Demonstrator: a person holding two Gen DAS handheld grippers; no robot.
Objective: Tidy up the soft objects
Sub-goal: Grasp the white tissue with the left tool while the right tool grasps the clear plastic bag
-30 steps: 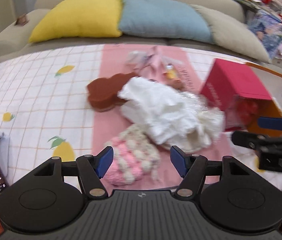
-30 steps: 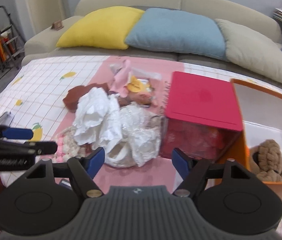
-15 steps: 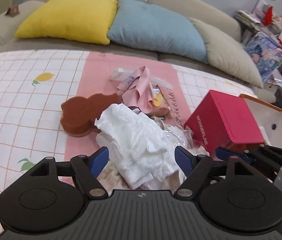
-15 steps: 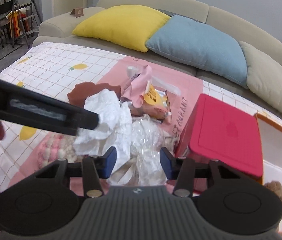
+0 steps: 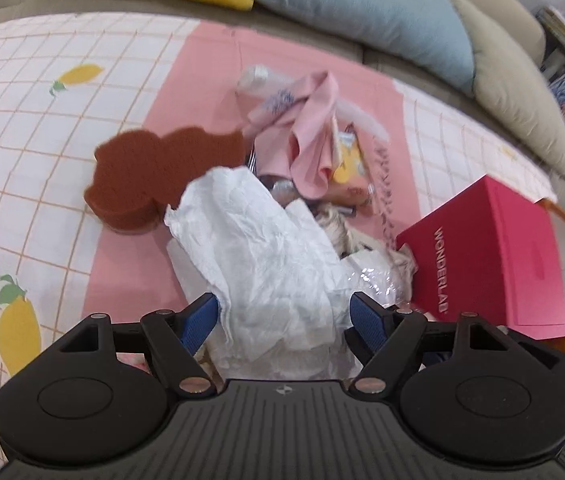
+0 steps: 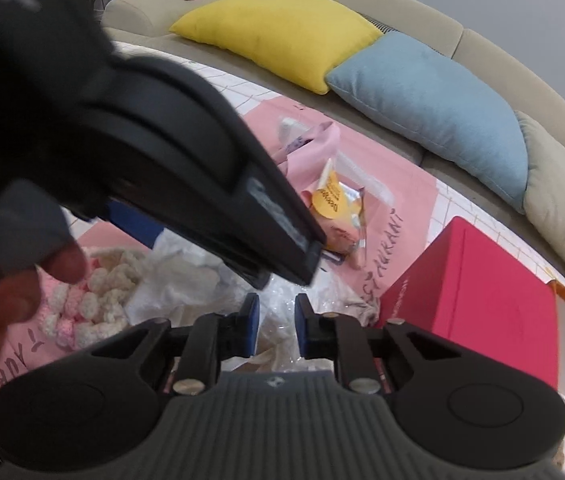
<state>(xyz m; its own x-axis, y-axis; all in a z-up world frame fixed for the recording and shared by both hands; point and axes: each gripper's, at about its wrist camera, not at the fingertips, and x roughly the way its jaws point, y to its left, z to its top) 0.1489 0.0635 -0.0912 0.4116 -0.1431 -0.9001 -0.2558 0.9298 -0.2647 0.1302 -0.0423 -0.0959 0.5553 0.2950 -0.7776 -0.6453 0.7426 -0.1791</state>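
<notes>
White cloth point(image 5: 266, 264), crumpled, lies on the pink mat point(image 5: 202, 64) in the middle of a pile of soft things, just ahead of the left gripper point(image 5: 284, 318). The left gripper's blue fingers point(image 5: 198, 322) stand wide apart, one on each side of the cloth's near end; whether they touch it cannot be told. A brown sponge point(image 5: 154, 172) lies left of the cloth, its edge tucked under or against it. Beyond the cloth sits a pink fabric piece point(image 5: 314, 140) with a yellow-labelled packet point(image 5: 348, 168) beside it. Clear plastic wrap point(image 5: 378, 280) lies at the cloth's right, next to a red box point(image 5: 494, 256) marked WONDERLAB. The right gripper point(image 6: 276, 322) has its fingers drawn close with a narrow gap between them, over the plastic wrap and pale fabric; nothing is visibly clamped. In the right wrist view the left gripper's body crosses the upper left, blurred, with the person's fingertips point(image 6: 62, 260) showing. A pink-and-white knitted piece point(image 6: 94, 304) lies at the left of the pile. The red box stands at the right. A sofa carries a yellow cushion point(image 6: 282, 32), a blue cushion point(image 6: 434, 108) and a beige cushion point(image 6: 562, 192) behind the checked cover point(image 5: 42, 120).
</notes>
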